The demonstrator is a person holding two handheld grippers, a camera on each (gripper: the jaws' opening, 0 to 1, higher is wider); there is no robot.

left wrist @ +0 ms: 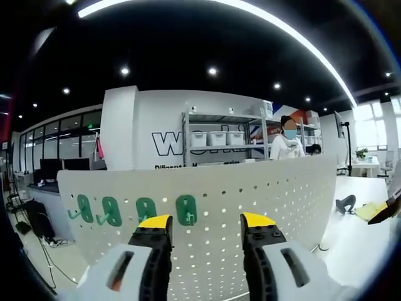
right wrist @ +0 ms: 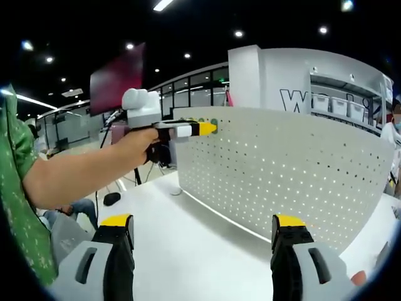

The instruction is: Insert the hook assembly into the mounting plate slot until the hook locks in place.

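- In the right gripper view, your right gripper (right wrist: pixel 203 235) is hanging over the white desk (right wrist: pixel 188 251) with its yellow-tipped jaws standing wide apart and nothing between them.
- In the left gripper view, your left gripper (left wrist: pixel 205 224) is facing the white pegboard (left wrist: pixel 263 207) with its jaws parted and gripping nothing; the lower part of the board is showing in the gap between them.
- Four green hooks (left wrist: pixel 186 209) are sitting in a row on the pegboard's left half, about midway up; the rightmost one is lying just above and between the left jaw tips, and you cannot tell whether a tip is touching it.
- In the right gripper view, your hand (right wrist: pixel 135 145) is holding the left gripper up at the pegboard's top left corner; its yellow tips are reaching the green hooks there.
- The pegboard is standing upright along the desk's far side.
- Behind the board, a metal shelf (left wrist: pixel 219 135) is carrying white bins; a person (left wrist: pixel 287 144) is standing beside it.
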